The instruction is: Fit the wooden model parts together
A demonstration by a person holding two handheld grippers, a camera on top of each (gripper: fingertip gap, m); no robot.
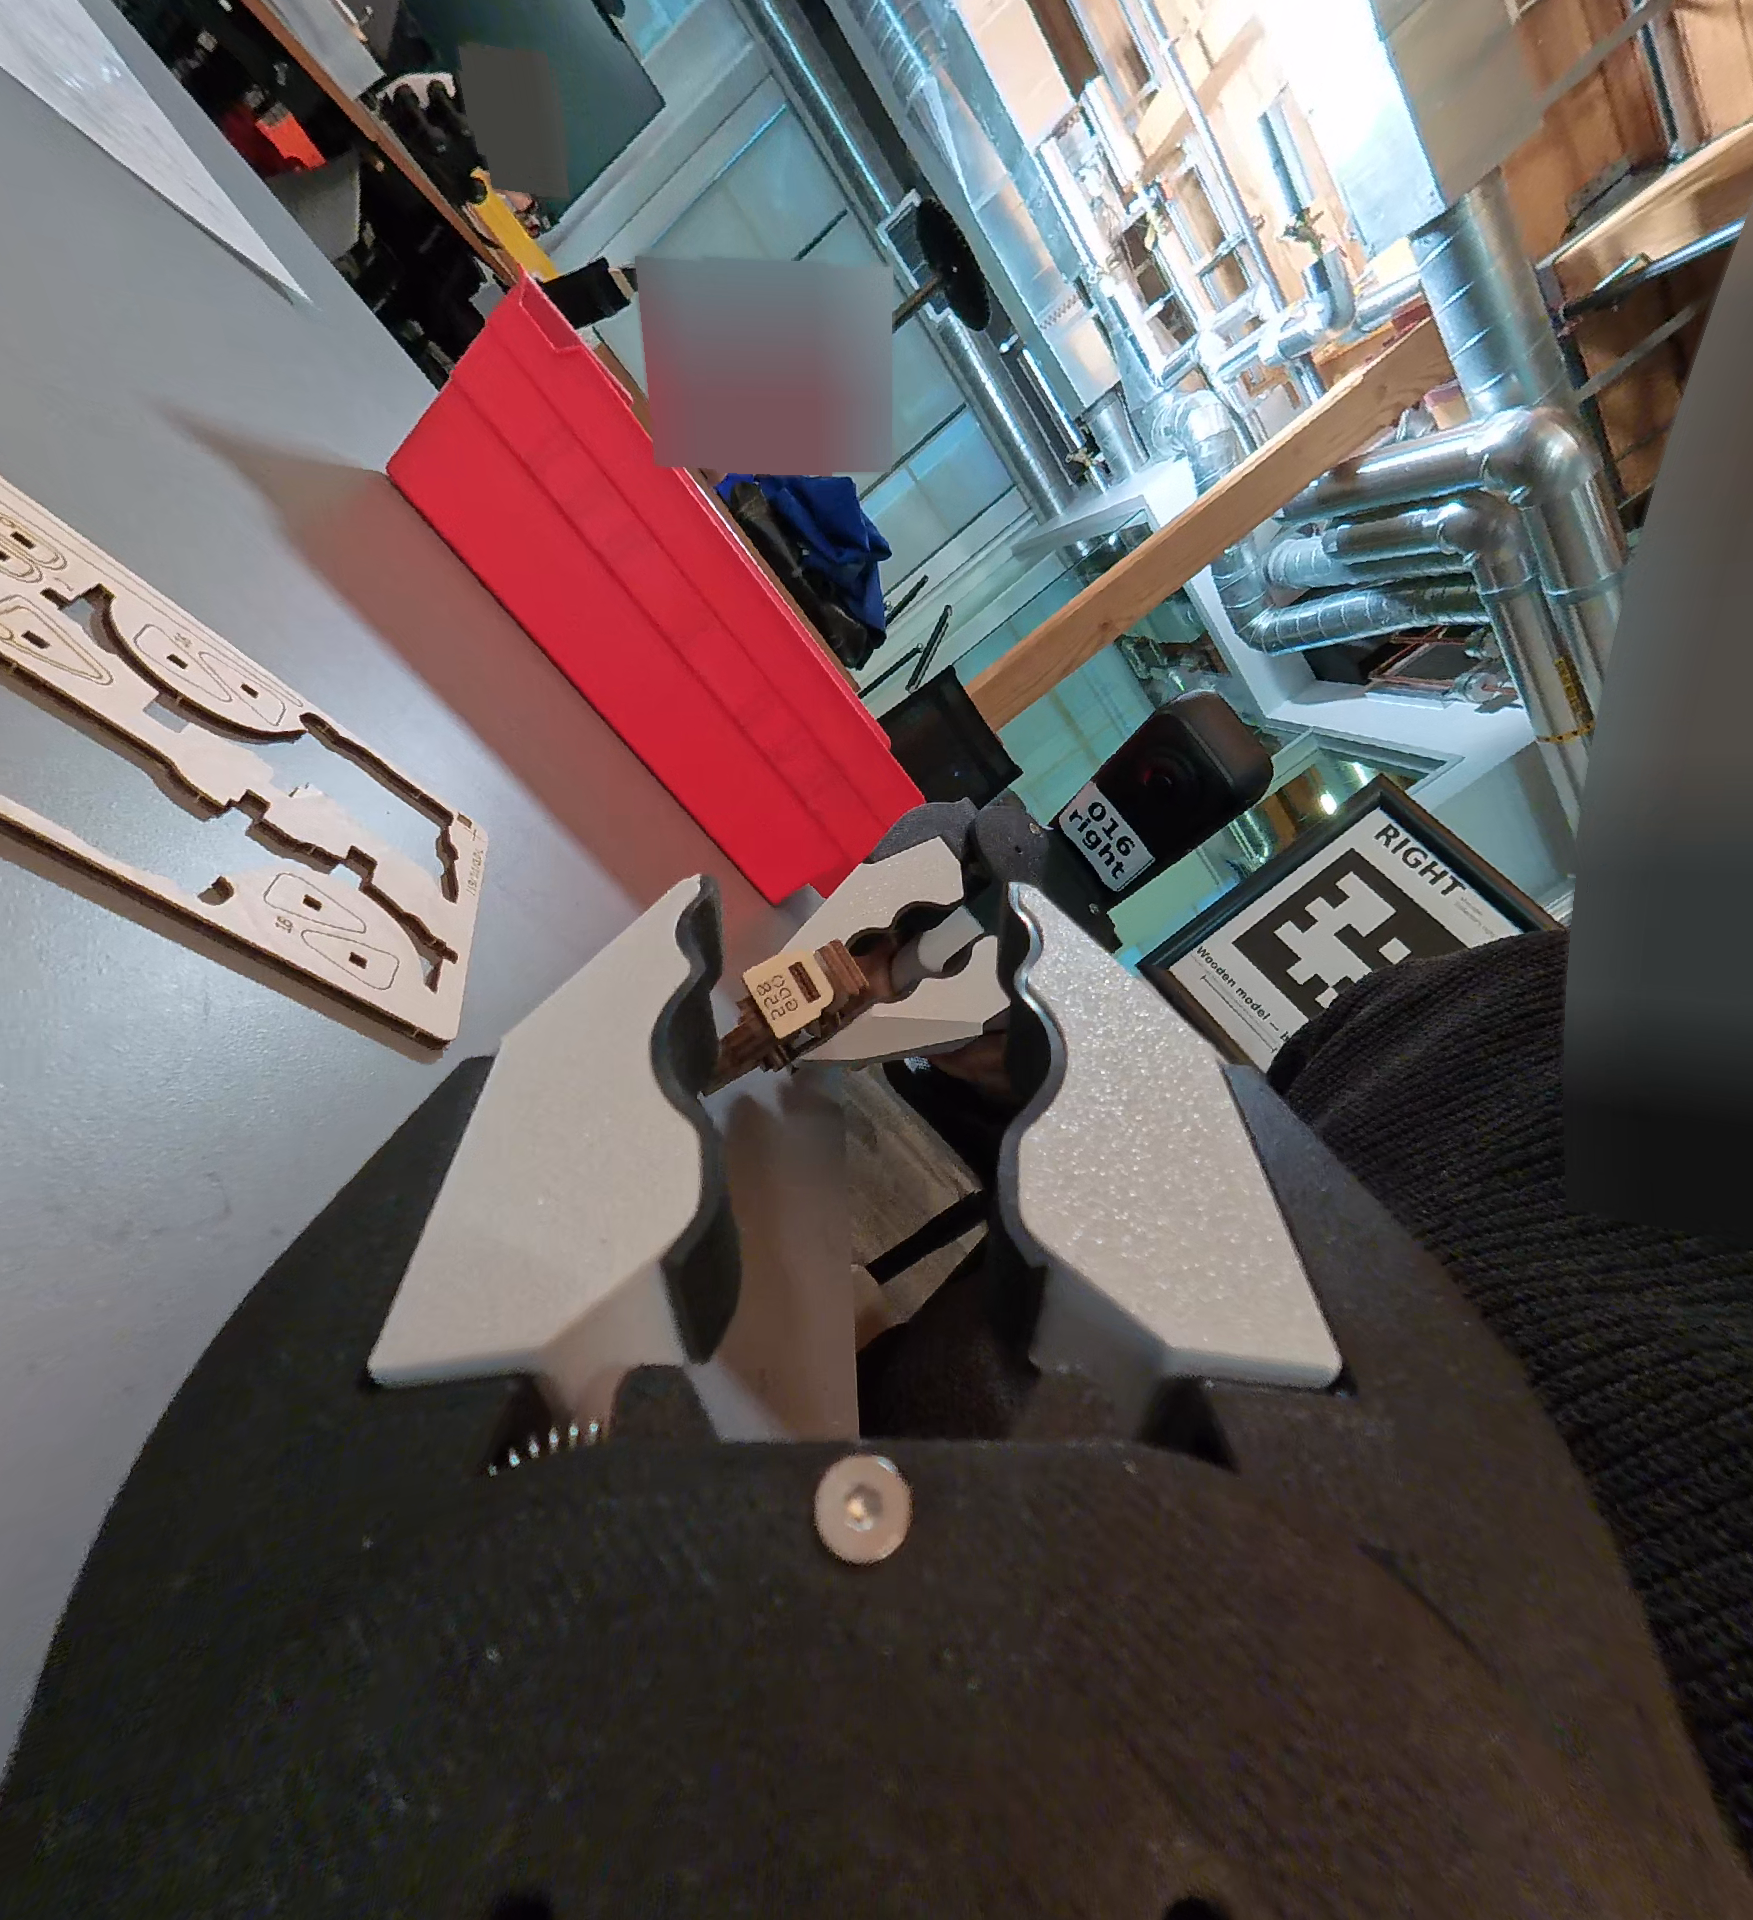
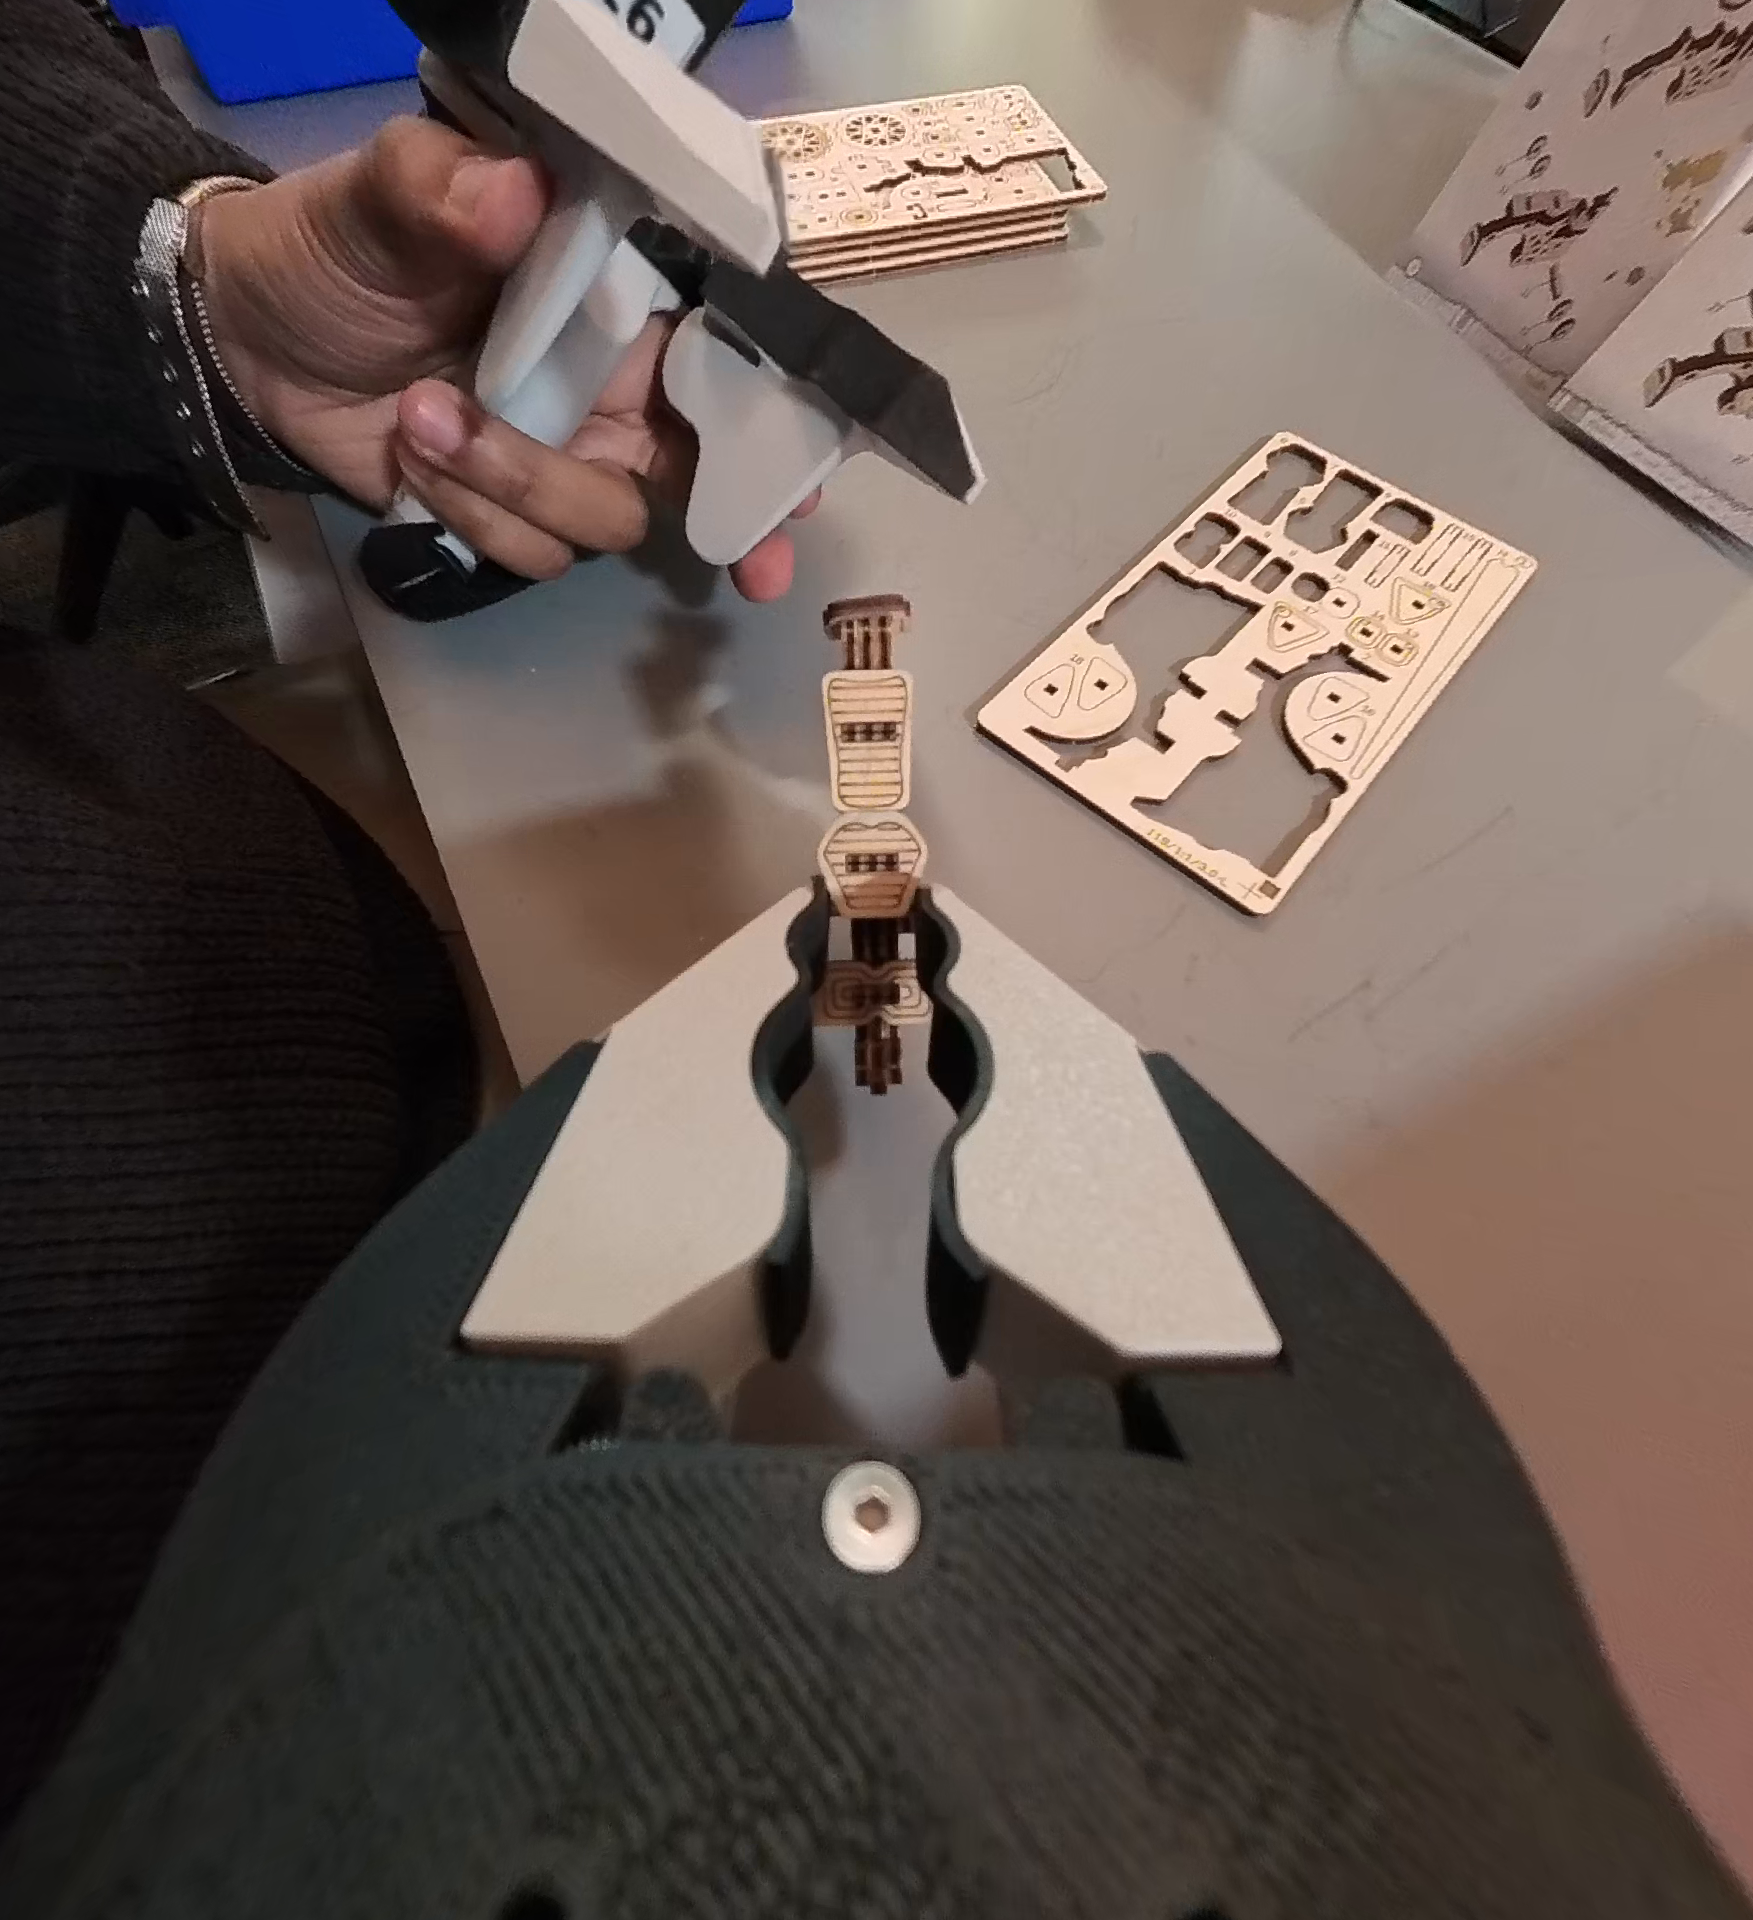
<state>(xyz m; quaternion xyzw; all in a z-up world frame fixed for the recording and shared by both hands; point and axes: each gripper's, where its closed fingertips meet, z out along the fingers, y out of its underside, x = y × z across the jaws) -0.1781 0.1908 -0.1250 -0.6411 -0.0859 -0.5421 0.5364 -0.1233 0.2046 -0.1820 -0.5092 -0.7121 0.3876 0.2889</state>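
Right wrist view first: the right gripper (image 2: pixel 867 940) is clamped on the wooden model (image 2: pixel 867 769), a slim stack of pale slatted plates on a dark ribbed spine, pinched near its lower end and standing straight out past the fingertips above the grey table (image 2: pixel 1215 1039). Just beyond its far tip hangs the left gripper (image 2: pixel 913 457), carried in a person's hand (image 2: pixel 384 343) with a dark knit sleeve (image 2: pixel 51 260), clear of the model. To the right, flat on the table, lies a punched-out wooden sheet (image 2: pixel 1256 675), many of its cut-outs already bare; farther back sits a neat stack of sheets (image 2: pixel 929 182), and at the far right an instruction booklet (image 2: pixel 1630 260). Over in the left wrist view, the left gripper (image 1: pixel 856 982) has its jaws spread wide with nothing between them, and the model (image 1: pixel 789 1003) shows just past its tips, held in the right gripper (image 1: pixel 913 971). Beyond stands a red bin (image 1: pixel 643 623); I can't see into it from here.
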